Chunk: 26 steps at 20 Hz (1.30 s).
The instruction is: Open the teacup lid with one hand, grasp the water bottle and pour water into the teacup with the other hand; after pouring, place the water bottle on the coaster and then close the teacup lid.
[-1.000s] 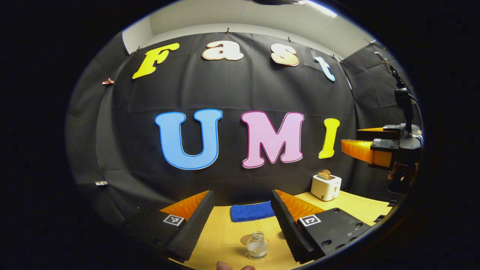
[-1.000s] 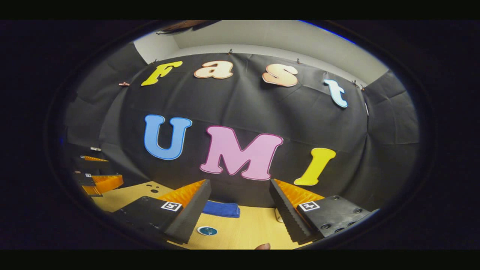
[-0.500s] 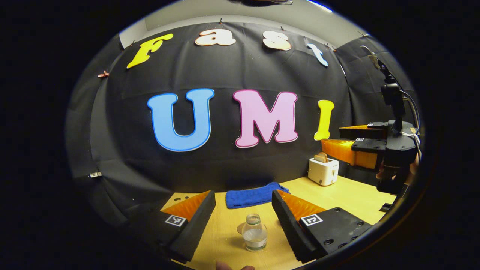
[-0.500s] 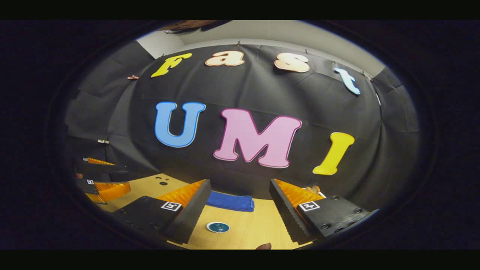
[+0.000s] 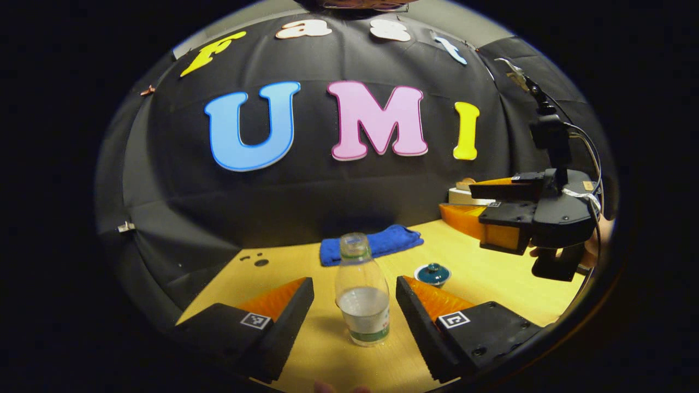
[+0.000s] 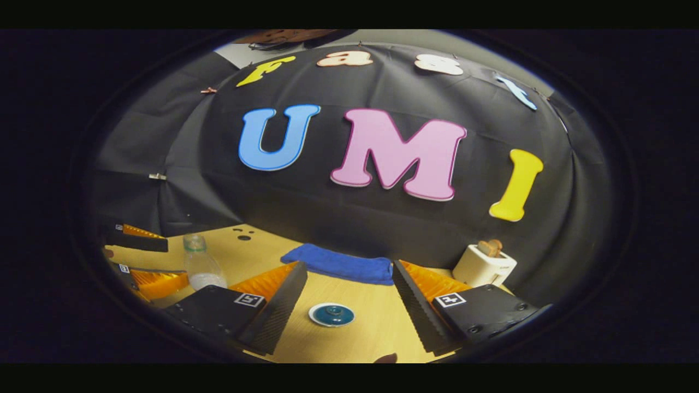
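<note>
Nothing of the task looks done yet, judging from how things lie; the water bottle stands upright on the table, untouched, between the wide-apart fingers of the left gripper, with a clear gap on either side; it is partly filled, and I cannot tell whether it carries a cap. To its right and farther back sits the teacup, its lid on; in the right gripper view the same lid lies ahead of the right gripper, whose jaws also stand wide and hold nothing. Left to do: lifting the lid, grasping and pouring, setting the bottle on the coaster, closing the cup.

Behind the bottle lies a blue cloth; at the far right a white toaster stands by the wall. The coaster I cannot pick out, possibly hidden behind the bottle; the cup's body under the lid is hard to make out; the right gripper covers most of the toaster in the left gripper view.
</note>
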Each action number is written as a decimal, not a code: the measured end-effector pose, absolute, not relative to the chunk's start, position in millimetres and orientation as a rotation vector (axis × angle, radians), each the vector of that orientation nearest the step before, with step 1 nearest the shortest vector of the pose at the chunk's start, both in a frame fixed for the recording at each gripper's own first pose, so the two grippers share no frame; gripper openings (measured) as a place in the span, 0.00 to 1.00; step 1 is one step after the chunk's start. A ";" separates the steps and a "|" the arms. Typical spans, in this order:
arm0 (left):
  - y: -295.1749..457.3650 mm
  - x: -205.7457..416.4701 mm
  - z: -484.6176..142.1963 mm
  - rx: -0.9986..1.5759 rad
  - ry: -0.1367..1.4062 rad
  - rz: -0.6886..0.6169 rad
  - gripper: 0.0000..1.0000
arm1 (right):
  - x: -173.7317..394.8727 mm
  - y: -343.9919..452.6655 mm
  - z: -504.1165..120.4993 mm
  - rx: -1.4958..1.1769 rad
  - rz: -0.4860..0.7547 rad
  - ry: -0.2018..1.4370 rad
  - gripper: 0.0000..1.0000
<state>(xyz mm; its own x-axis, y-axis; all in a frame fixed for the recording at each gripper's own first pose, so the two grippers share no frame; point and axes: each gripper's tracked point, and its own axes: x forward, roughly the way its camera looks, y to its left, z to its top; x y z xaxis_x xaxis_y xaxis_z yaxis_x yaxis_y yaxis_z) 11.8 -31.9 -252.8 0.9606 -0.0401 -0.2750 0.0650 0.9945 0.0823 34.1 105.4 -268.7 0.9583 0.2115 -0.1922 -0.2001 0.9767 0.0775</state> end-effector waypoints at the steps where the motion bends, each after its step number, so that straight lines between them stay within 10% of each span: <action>1: -33.5 13.9 -264.5 0.084 0.286 -0.049 0.96 | 35.9 108.9 -280.7 0.062 0.213 0.208 0.97; 26: -37.1 47.6 -344.2 0.051 0.324 -0.015 0.96 | 61.8 135.2 -410.6 0.175 0.298 0.414 0.65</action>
<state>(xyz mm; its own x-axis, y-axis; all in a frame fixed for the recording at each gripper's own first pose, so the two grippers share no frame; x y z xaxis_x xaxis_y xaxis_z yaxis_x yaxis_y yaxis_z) 47.6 -37.1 -344.2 0.9478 -0.0068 -0.3188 0.0230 0.9986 0.0472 61.8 135.2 -410.6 0.8730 0.3193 -0.3686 -0.2484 0.9416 0.2273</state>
